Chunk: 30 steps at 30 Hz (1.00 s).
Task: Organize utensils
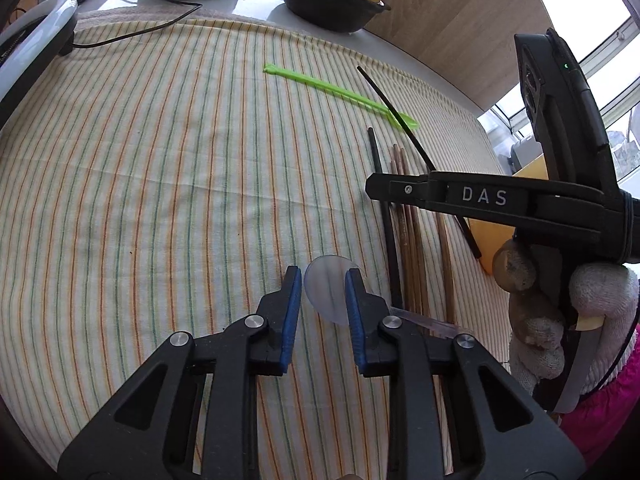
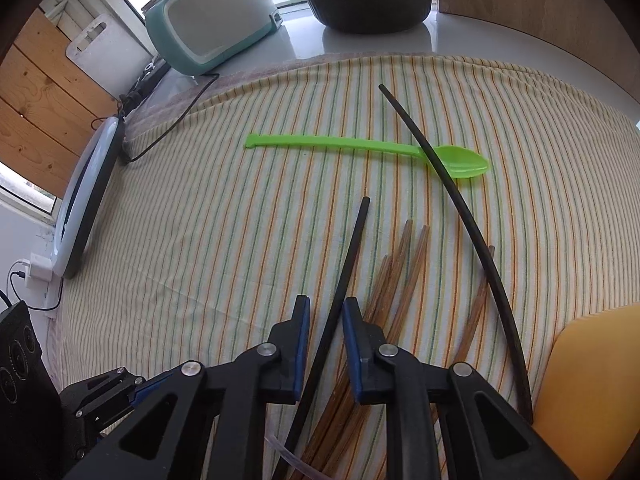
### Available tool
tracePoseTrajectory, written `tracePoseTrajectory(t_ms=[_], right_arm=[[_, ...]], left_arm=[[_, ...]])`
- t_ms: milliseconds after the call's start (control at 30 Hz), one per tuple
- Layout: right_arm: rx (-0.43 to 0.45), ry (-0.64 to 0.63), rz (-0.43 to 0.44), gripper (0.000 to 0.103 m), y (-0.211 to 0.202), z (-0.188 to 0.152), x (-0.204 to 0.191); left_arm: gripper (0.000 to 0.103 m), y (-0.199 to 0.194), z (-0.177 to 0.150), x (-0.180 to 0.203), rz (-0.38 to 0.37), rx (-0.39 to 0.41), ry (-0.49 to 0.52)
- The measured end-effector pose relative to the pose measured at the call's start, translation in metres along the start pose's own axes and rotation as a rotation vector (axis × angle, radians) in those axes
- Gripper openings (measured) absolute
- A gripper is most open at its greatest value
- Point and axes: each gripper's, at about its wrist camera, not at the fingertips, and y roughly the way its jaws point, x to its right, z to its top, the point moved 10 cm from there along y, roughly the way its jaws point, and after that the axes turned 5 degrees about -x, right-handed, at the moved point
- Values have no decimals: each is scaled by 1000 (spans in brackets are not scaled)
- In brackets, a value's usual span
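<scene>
Two risks we see from here. Right gripper [image 2: 326,312] has its jaws narrow around a black chopstick [image 2: 344,280], pads apparently not yet pressing; we'd say closing at this steep angle could pinch the cloth [image 2: 200,220] or drag the brown chopsticks [image 2: 400,280] lying just beside it. Left gripper [image 1: 322,284] is also narrow, straddling a clear plastic spoon [image 1: 328,280]; we can't tell if the pads touch the bowl, and thin slick plastic may well squirt out.

Utensils lie loose on the striped cloth over the worktop: second black chopstick [image 2: 452,200] crosses the green spoon [image 2: 360,146] at its neck, so lifting either could flick the other. Brown ones are fanned, not aligned.
</scene>
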Motion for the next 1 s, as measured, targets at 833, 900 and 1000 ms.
tracePoseTrajectory(t_ms=[833,900,1000], right_arm=[[73,-67,-13,5,-11,4,-16],[89,-75,-7,5,-17,4,-19],[115,-81,7,5,-28,4,-22]], left_arm=[[3,-41,6,-18,7,84,-10],[3,-51,8,-22,11,102,-12],[3,-64,10,-29,12,125,-19]])
